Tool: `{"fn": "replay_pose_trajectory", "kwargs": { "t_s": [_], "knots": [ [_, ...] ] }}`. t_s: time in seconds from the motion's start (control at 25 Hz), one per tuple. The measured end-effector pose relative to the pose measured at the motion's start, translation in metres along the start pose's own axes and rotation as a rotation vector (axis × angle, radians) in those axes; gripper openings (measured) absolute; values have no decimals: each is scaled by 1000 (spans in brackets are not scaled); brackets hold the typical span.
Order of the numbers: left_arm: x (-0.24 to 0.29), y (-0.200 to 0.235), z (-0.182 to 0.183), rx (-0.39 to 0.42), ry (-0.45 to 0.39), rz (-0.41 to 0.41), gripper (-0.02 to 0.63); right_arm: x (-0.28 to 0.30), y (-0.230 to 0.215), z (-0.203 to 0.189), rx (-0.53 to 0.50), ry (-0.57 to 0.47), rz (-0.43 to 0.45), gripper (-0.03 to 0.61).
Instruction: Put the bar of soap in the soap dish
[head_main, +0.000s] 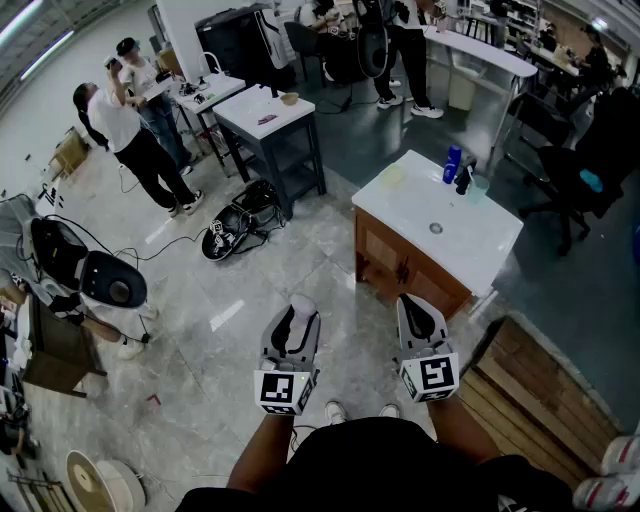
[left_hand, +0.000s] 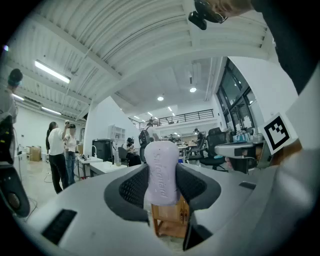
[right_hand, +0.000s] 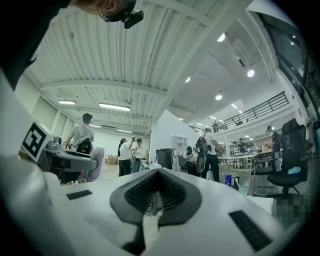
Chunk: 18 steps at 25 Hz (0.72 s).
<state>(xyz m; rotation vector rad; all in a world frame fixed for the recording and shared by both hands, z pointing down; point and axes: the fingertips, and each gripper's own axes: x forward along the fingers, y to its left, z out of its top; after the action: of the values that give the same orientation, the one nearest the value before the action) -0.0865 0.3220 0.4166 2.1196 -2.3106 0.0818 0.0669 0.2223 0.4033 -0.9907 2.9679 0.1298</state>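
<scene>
Between the pads of the left gripper stands a pale lilac soap, clamped from either side. Its long axis runs upright, from 6 to 12 o'clock in the left gripper view. Its rounded top end pokes above the jaws, which stand wide around it. Raised lettering runs along the length of the face turned back toward the camera. At 3 o'clock from it in the head view, the right gripper has its jaws pressed together with nothing between them. Both point level above a grey floor. At 1 o'clock, well apart, stands a sink cabinet with a blue bottle on its white top.
</scene>
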Motion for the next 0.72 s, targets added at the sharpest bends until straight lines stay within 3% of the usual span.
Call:
{"fn": "replay_pose_trajectory", "kwargs": {
  "t_s": [0.16, 0.52, 0.72],
  "knots": [
    [-3, 11, 3, 8, 5, 12, 189, 8, 9, -3, 54, 1, -18, 18],
    [-8, 25, -1, -18, -18, -12, 190, 16, 31, -2, -10, 15, -14, 18],
    [-11, 33, -2, -9, -30, -42, 190, 20, 43, -1, 20, 1, -33, 18]
  ]
}}
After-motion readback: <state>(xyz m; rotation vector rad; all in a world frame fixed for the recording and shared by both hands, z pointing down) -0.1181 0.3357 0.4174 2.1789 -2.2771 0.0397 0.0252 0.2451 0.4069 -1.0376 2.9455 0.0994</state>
